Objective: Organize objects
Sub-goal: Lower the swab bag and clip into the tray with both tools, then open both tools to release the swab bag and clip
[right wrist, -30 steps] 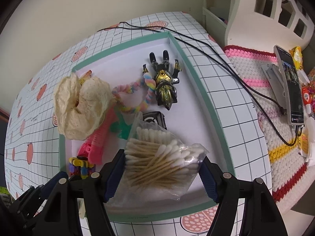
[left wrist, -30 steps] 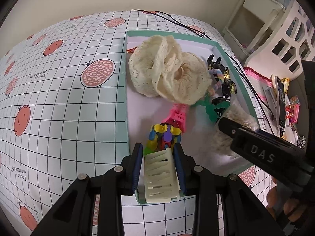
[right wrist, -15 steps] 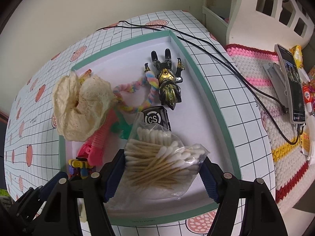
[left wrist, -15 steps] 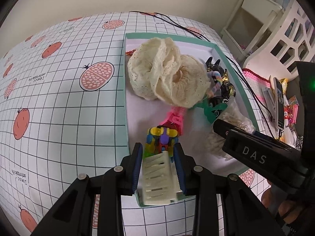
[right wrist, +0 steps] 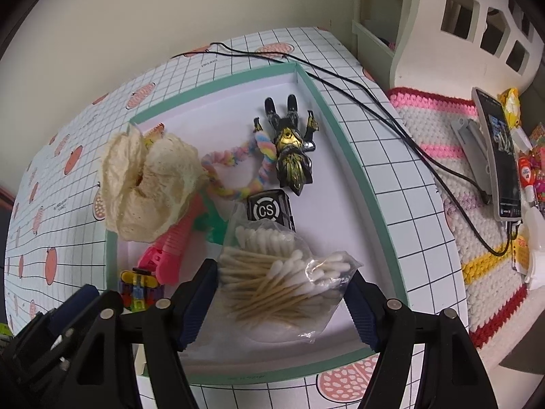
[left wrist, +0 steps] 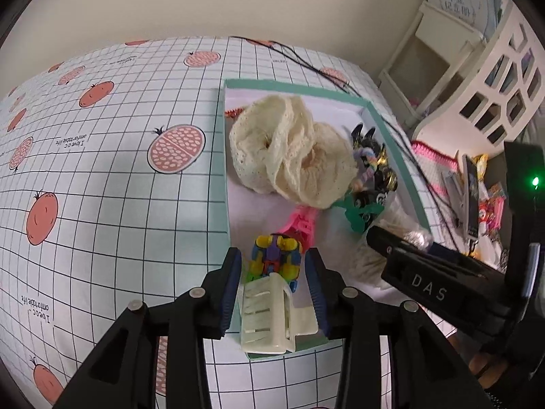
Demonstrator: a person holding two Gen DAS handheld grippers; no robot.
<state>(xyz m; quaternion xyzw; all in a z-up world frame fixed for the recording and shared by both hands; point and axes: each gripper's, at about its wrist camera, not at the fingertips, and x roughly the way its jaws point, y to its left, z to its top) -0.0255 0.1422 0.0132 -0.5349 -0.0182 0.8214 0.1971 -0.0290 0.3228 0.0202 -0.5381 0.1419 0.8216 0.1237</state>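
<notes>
In the shallow green-rimmed tray (right wrist: 351, 167), a clear bag of wooden cotton swabs (right wrist: 279, 279) lies at 6 o'clock. A black and gold action figure (right wrist: 289, 143) lies at 12, a cream lace scrunchie (right wrist: 150, 184) at 9, and a multicoloured block toy (right wrist: 138, 288) at 7.
</notes>
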